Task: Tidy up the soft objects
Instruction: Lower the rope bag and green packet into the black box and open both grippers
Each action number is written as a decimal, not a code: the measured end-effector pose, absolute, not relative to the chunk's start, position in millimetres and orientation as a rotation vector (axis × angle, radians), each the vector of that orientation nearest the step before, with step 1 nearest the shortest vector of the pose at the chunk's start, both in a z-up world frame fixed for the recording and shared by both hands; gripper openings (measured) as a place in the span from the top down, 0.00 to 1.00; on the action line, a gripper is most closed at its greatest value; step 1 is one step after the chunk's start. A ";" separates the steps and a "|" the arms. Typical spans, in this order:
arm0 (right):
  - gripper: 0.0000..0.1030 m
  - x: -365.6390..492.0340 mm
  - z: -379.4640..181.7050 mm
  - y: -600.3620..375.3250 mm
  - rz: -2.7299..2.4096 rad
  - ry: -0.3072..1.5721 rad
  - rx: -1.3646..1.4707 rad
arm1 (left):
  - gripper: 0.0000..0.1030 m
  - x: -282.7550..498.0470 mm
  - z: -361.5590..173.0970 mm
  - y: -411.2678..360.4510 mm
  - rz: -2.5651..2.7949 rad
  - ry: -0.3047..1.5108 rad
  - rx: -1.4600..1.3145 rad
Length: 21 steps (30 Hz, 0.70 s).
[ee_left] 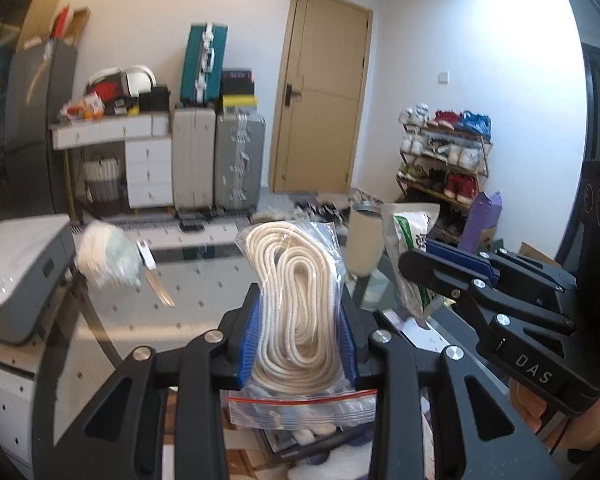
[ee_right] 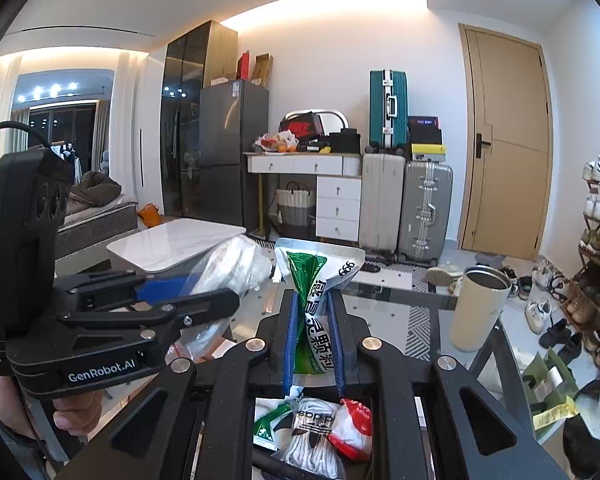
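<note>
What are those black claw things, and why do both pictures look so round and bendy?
A person holds one claw tool in each hand, and each claw carries a round-eyed camera, which bends the picture. One picture looks along the left gripper, which is squeezing a clear bag of white rope. The other looks along the right gripper, pinching a green and white packet. Ahead, a cream cup stands on a glass table. Each claw also shows in the other's picture.

White walls (ee_right: pixel 320 60), tan door (ee_right: pixel 504 140), stacked suitcases (ee_right: pixel 424 204), grey fridge (ee_right: pixel 232 152).
</note>
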State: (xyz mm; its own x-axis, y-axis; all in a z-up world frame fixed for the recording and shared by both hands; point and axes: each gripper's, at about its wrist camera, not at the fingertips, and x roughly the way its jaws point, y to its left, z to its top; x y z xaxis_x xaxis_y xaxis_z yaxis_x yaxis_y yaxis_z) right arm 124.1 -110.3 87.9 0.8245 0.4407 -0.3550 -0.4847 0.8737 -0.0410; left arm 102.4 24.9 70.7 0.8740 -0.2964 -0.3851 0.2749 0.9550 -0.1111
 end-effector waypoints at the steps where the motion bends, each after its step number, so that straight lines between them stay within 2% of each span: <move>1: 0.86 126.9 86.8 -108.4 0.496 0.368 -0.139 | 0.68 104.6 70.4 24.7 -0.301 0.421 -0.059; 12: 0.86 194.8 33.7 -120.4 0.476 0.798 -0.015 | 0.68 136.3 31.8 12.1 -0.292 0.695 -0.034; 21: 0.86 211.3 12.0 -123.6 0.464 0.880 -0.043 | 0.68 137.1 15.8 -3.0 -0.320 0.791 -0.018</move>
State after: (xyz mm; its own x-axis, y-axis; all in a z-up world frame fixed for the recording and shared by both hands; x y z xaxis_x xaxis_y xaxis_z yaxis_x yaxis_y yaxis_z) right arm 211.3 -123.6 12.0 0.5449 0.3736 -0.7507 -0.4081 0.9002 0.1518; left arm 137.1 -3.0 15.8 0.6578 -0.2894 -0.6954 0.2758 0.9517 -0.1351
